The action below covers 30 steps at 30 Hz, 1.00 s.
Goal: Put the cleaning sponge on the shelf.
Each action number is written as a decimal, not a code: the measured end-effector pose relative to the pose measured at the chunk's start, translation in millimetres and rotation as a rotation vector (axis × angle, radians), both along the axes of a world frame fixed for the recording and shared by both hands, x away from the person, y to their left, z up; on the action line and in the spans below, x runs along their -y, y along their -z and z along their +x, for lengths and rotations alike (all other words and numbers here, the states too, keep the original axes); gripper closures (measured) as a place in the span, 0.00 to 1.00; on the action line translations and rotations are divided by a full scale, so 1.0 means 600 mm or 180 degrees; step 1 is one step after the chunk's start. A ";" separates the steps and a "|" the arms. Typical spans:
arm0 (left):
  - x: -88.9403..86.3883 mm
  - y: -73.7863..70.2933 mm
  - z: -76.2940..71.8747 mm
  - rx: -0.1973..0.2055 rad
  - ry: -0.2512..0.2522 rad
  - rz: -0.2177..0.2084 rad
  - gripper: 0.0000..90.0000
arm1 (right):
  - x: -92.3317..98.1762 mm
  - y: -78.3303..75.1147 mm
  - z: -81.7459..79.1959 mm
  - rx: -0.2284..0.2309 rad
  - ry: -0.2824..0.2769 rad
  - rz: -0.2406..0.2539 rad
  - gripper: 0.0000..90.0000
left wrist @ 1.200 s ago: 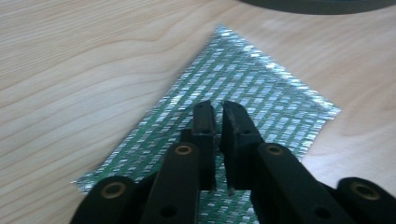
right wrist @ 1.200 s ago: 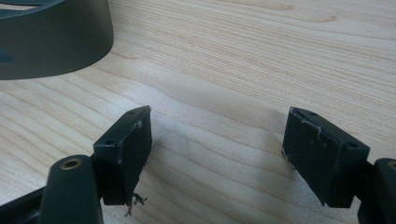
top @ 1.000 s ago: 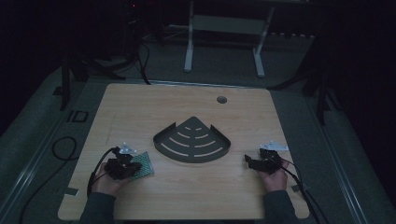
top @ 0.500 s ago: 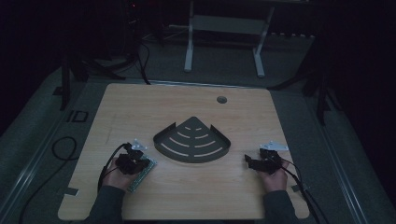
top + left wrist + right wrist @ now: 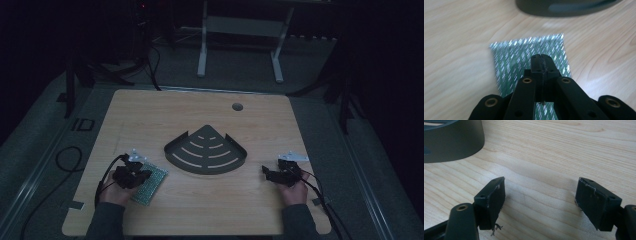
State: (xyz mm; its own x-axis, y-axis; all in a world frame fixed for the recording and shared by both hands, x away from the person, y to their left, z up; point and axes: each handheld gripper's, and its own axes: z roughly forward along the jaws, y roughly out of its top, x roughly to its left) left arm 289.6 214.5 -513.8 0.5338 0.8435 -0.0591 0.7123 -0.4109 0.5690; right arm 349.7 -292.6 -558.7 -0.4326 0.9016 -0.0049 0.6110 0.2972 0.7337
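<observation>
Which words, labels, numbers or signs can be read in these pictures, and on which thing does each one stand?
"ID": pale marking on the grey floor left of the wooden table.
Green circuit board: motion-blurred, no text readable.
Dark fan-shaped tray: slots, no text.

Left tool [image 5: 541, 65] closed, right tool [image 5: 540, 200] agape

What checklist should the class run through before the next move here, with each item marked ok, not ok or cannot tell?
1. Left hand-held gripper shut: ok, its jaws meet.
2. Is it clamping the green perforated board? Cannot tell; the board lies on the table under the jaws.
3. Right hand-held gripper open and empty: ok.
4. Dark fan-shaped tray holds nothing: ok.
5. Board clear of the tray: ok, bare wooden table lies between them.
</observation>
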 end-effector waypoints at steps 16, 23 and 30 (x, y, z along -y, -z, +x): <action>-0.014 0.017 0.007 -0.0062 -0.0088 0.0100 1.00 | 0.000 0.000 0.000 0.0000 -0.0001 -0.0001 0.26; -0.013 0.009 0.019 -0.0105 -0.0049 0.0121 0.93 | 0.000 0.000 0.000 -0.0001 0.0001 0.0000 0.26; -0.043 -0.025 0.062 -0.0305 -0.0025 0.0067 0.86 | 0.000 0.000 0.000 0.0004 0.0000 0.0002 0.26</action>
